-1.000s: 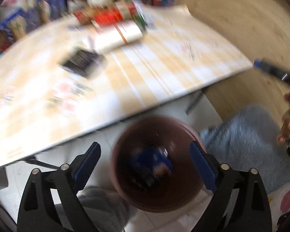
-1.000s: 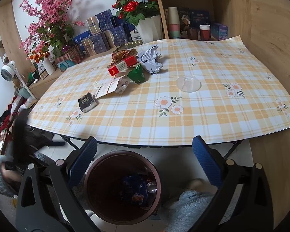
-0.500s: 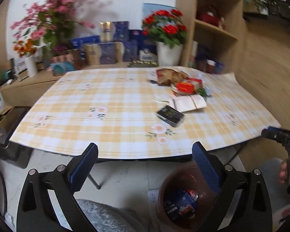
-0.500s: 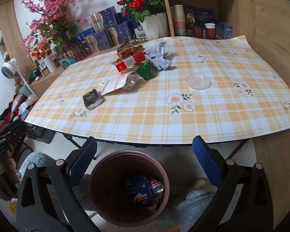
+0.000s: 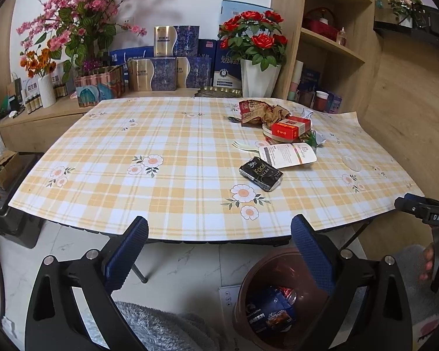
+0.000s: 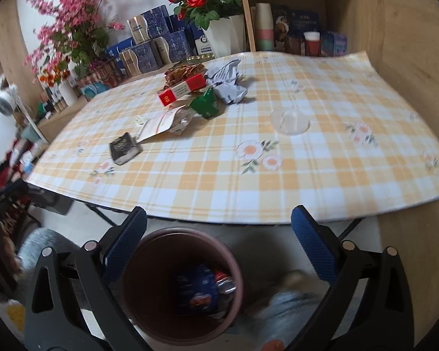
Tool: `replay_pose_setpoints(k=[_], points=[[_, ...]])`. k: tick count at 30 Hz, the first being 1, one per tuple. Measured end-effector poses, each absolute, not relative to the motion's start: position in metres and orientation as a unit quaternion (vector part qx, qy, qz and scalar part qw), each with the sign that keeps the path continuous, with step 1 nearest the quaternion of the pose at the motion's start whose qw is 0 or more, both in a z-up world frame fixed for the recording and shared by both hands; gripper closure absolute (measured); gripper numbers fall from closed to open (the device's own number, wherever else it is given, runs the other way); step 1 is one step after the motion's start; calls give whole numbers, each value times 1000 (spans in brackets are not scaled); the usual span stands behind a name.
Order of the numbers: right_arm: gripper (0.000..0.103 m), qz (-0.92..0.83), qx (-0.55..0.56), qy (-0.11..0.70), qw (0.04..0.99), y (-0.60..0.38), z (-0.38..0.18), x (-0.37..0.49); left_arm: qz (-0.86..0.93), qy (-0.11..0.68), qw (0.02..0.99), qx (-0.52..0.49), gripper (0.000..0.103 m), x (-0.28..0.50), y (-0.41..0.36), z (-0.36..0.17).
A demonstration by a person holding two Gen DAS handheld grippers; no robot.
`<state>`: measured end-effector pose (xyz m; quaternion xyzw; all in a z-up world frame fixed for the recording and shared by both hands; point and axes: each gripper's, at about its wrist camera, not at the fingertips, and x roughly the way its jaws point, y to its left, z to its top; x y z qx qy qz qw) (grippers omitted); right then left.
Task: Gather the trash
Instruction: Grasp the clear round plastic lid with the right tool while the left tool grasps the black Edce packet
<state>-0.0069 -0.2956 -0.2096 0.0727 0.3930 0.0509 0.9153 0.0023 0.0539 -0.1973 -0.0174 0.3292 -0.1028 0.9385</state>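
Both tongs, left tongs (image 5: 219,251) and right tongs (image 6: 219,241), are spread wide, holding nothing. Trash pile (image 5: 281,128) and black packet (image 5: 260,173) sit on the desk (image 5: 131,152); bin (image 6: 149,298) below. Risk: flat packet slips, or wrappers drop beside the bin.

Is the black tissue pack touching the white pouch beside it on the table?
Cannot tell. The left wrist view shows the black tissue pack hard against the white pouch, with no visible gap; the right wrist view is too blurred to confirm.

trash (image 5: 281,134) on table (image 5: 161,175), bin (image 6: 149,316) on floor before it
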Motion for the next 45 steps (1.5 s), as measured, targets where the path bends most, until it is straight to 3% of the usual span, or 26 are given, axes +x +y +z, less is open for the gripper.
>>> replay_pose_setpoints(k=[5, 22, 23, 28, 30, 41, 45], points=[[6, 37, 17, 399, 916, -306, -210, 21, -98, 330, 938, -29, 7, 18, 58, -199], [10, -39, 50, 493, 868, -377, -268, 197, -136, 365, 920, -34, 7, 96, 17, -221], [17, -44, 47, 495, 866, -376, -270, 201, -142, 364, 920, -35, 7, 102, 11, -221], [22, -51, 40, 495, 867, -374, -272, 206, -172, 385, 907, -23, 7, 131, -20, -230], [36, -42, 37, 491, 870, -373, -270, 206, -198, 385, 901, 6, 7, 140, -36, -236], [36, 21, 56, 451, 891, -349, -248, 185, -251, 435, 862, 70, 7, 188, -55, -266], [36, 36, 52, 446, 893, -338, -243, 180, -242, 451, 854, 97, 12, 196, -56, -279]])
